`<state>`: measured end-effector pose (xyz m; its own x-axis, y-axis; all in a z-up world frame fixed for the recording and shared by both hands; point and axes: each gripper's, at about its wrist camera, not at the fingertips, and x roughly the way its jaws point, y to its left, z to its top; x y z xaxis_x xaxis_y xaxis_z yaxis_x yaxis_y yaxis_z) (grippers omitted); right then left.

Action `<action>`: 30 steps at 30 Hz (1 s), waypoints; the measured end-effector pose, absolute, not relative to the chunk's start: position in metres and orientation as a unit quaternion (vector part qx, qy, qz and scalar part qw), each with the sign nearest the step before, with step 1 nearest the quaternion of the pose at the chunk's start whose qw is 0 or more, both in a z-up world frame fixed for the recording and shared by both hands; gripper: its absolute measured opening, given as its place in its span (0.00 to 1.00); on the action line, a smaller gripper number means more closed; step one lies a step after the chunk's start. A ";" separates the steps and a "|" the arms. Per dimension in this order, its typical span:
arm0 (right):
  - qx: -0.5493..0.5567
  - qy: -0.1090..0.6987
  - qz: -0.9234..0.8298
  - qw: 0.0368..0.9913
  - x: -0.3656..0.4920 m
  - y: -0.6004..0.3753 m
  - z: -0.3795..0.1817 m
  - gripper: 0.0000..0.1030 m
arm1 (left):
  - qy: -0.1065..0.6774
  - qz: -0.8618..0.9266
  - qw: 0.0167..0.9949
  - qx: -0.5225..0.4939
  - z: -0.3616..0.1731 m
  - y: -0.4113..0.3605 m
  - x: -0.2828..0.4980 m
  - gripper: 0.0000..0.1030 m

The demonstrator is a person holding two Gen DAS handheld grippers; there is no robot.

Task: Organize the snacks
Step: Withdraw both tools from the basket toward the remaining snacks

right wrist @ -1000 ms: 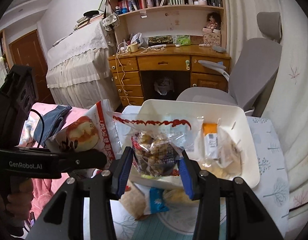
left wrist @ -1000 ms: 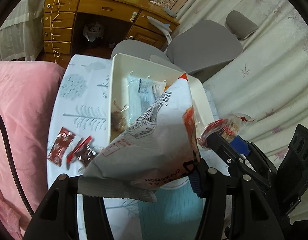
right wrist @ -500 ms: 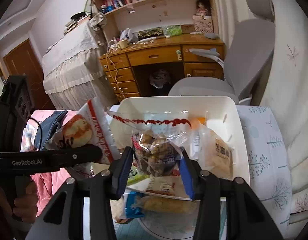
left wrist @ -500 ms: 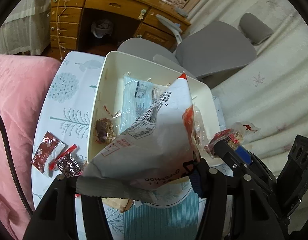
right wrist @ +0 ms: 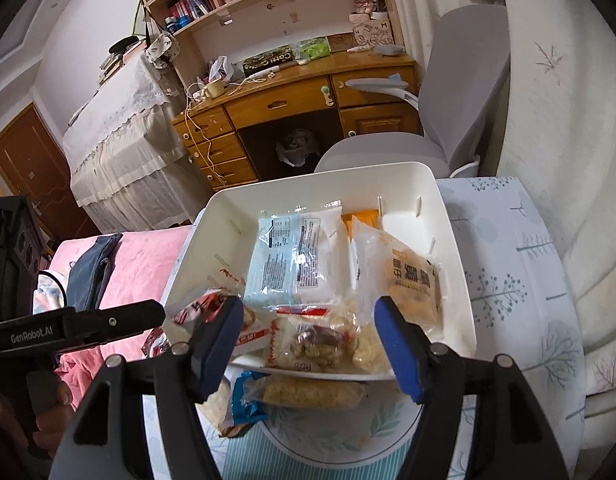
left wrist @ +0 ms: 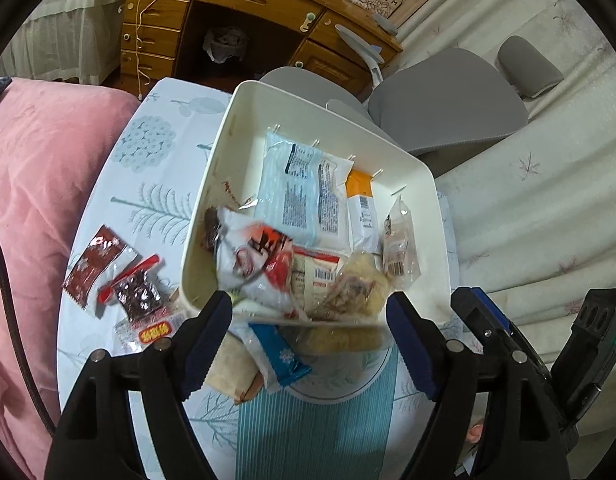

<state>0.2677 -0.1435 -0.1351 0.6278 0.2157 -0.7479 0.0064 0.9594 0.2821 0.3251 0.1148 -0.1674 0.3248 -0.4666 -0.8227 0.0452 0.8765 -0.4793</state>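
Nearest the left wrist camera, the left gripper (left wrist: 308,316) stands with its blue-padded fingers (left wrist: 209,332) apart and nothing pressed between them; half a second ago they clamped the big white-and-red crinkled snack bag (left wrist: 253,264), and the jaws have just been opening. That bag now lies inside the white rectangular plastic bin (left wrist: 223,152), at its near left corner, its long axis slanting from the left wall toward the near rim. The right gripper (right wrist: 310,340) likewise shows its fingers (right wrist: 400,348) spread with no pad pressing anything; its jaws have just been opening too, and the clear packet with red edging and brown nut-like pieces (right wrist: 312,340) that it held earlier now rests in the bin against the near rim, lying roughly flat with its printed top edge toward the far wall. On the desk (left wrist: 147,176), under a pale leaf-printed cloth, a blue-ended clear wrapper with a yellowish bar (right wrist: 299,394) lies crosswise just before the bin. Left of the bin lie two small dark red sachets (left wrist: 95,264), beside each other. Deeper in the bin a large pale blue-and-white flat pack (left wrist: 303,196) lies lengthwise toward the far wall. Beyond stands a grey office chair (left wrist: 444,100).
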 end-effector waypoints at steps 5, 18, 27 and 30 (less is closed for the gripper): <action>0.144 0.434 0.065 0.887 0.251 -0.139 -0.134 0.67 | 0.566 -0.153 0.789 -0.186 -0.169 0.122 0.307 0.79; 0.188 0.471 0.057 0.860 0.209 -0.125 -0.155 0.67 | 0.621 -0.116 0.756 -0.170 -0.205 0.144 0.257 0.80; 0.218 0.512 0.047 0.829 0.192 -0.121 -0.180 0.67 | 0.659 -0.064 0.723 -0.196 -0.243 0.159 0.240 0.80; 0.242 0.525 0.043 0.815 0.192 -0.124 -0.190 0.67 | 0.663 -0.048 0.718 -0.206 -0.250 0.160 0.242 0.80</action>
<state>0.1916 -0.1241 -0.1902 0.4458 0.3246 -0.8342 0.1835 0.8790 0.4401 0.2416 0.1602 -0.2504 0.1153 -0.3426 -0.9324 -0.2043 0.9104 -0.3597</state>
